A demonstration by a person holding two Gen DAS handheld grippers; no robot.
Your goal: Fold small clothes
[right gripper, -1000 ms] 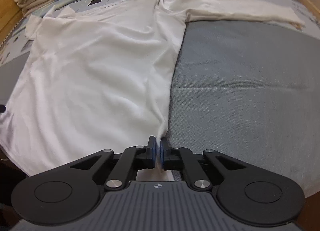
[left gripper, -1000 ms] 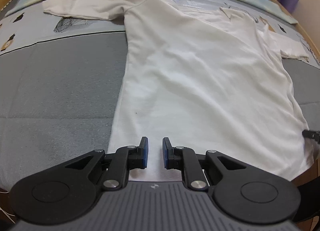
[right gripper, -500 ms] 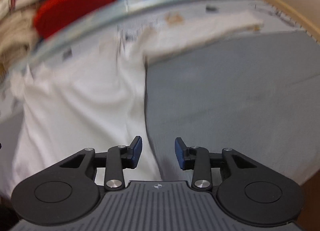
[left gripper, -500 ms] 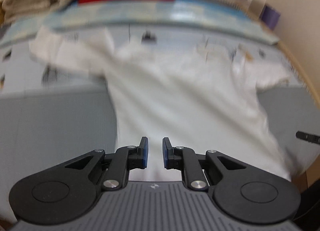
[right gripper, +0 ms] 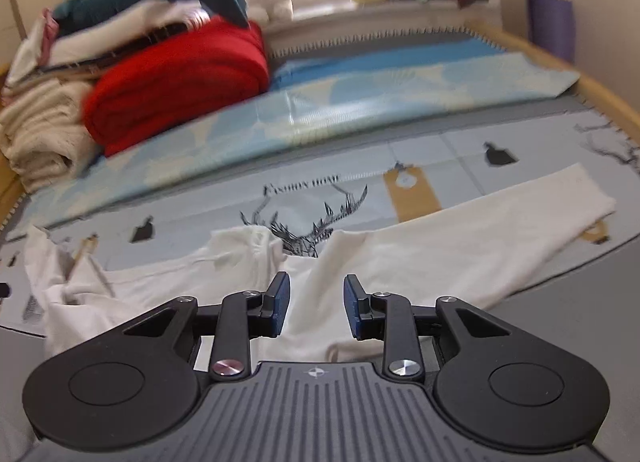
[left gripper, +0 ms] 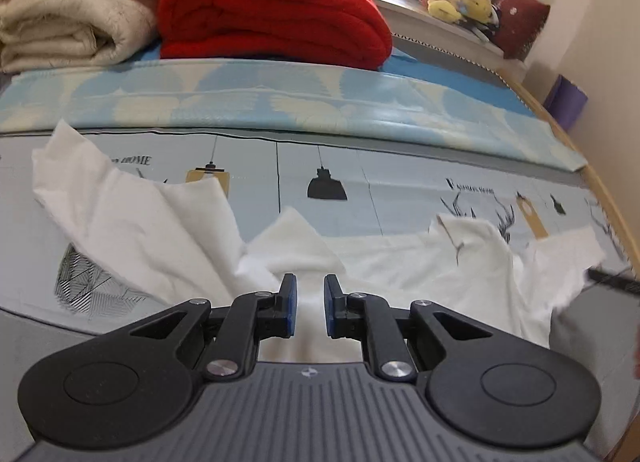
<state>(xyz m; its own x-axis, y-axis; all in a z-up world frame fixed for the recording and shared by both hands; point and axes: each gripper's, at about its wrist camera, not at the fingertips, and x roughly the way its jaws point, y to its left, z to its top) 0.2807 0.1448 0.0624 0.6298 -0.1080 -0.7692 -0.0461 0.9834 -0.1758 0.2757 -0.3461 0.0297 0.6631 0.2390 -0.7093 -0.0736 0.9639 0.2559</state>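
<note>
- I am folding a white shirt (left gripper: 400,274) on the bed (left gripper: 380,189); its hem half is now lying doubled up over the chest, close under both cameras, I judge so that the body halves in length.
- My left hand-held gripper (left gripper: 310,304) is hovering over the doubled cloth with its jaws a little apart. White cloth is showing in the gap, but I cannot tell whether the pads are pinching a layer or only standing above it.
- My right hand-held gripper (right gripper: 314,308) is standing spread, its jaws having just been opening and then narrowing a little. Nothing is caught between them; the shirt is lying loose below.
- One long sleeve (right gripper: 500,238) is stretching out flat to the right, and the other sleeve (left gripper: 112,197) is lying rumpled to the left. I judge they are being left out for folding in next.
- The red blanket (left gripper: 272,9) and cream blanket (left gripper: 68,9) are sitting stacked at the far end, well apart from the shirt.
- The near edge of the fold is hidden under both gripper bodies, so I cannot be checking how square it is lying.
- The right view is blurred, and the collar area is hard to make out.
</note>
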